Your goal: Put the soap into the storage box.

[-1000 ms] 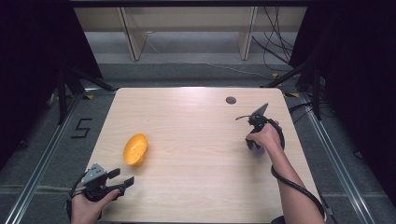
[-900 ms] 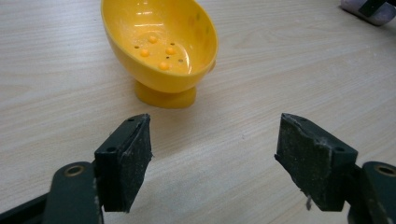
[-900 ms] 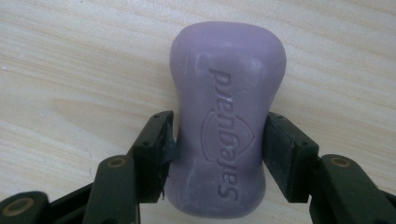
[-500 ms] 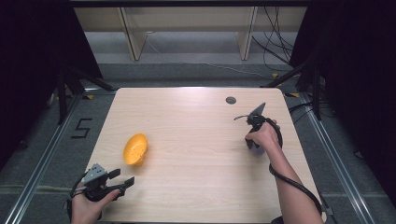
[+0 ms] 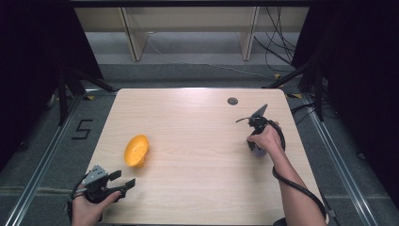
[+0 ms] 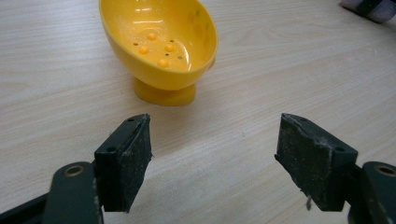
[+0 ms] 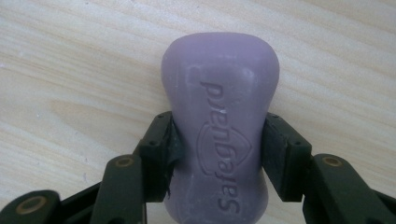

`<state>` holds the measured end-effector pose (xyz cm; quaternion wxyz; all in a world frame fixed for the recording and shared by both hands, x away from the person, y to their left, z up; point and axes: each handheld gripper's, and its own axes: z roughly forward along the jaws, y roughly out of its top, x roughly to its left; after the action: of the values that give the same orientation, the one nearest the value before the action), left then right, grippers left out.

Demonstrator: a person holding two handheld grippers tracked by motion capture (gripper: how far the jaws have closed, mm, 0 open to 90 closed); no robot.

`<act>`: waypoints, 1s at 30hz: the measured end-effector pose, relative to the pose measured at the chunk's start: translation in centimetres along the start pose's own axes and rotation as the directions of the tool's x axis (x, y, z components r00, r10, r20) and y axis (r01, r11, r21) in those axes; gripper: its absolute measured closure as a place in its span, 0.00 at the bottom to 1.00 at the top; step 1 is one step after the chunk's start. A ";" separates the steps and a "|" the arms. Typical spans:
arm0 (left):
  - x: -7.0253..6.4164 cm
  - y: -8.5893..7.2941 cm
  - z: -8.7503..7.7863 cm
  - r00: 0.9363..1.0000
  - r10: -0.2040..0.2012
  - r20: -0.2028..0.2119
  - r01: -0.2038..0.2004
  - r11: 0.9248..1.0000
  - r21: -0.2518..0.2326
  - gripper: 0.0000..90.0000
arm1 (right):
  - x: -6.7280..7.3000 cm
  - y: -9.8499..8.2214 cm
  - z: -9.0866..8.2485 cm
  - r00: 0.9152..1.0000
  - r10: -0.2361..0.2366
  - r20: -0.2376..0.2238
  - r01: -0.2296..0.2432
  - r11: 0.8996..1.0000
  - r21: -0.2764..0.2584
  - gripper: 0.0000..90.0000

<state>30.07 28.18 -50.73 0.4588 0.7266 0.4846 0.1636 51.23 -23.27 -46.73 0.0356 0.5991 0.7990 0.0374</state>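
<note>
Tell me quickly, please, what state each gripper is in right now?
Left gripper: open, empty.
Right gripper: jaws just closed onto the purple soap bar.

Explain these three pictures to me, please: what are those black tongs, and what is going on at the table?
A person sits at a wooden table with a hand-held two-jaw gripper in each hand. One picture looks down from above; each other picture comes from a camera riding on a gripper. The left gripper is open and empty, pointing at a yellow soap dish with drain holes. The right gripper has just been closing and its pads now press the waist of a purple soap bar lying on the wood.
</note>
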 end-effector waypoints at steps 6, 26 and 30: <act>0.1 0.0 0.1 1.000 -0.002 0.011 0.002 1.000 -0.002 0.29 | 0.2 -0.4 -0.1 0.999 -0.045 0.006 0.045 0.999 -0.028 0.56; 0.2 -0.1 0.0 1.000 0.003 0.009 -0.003 1.000 0.000 0.29 | 0.7 -1.8 0.0 0.973 -0.225 0.049 0.230 0.961 -0.155 0.56; 0.1 0.0 0.0 1.000 0.001 -0.001 -0.001 1.000 -0.001 0.29 | 1.1 -2.3 -0.5 0.963 -0.247 0.113 0.263 0.951 -0.165 0.56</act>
<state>30.12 28.25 -50.81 0.4590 0.7263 0.4844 0.1645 48.68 -22.89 -46.47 0.1300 0.4863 0.8607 0.0768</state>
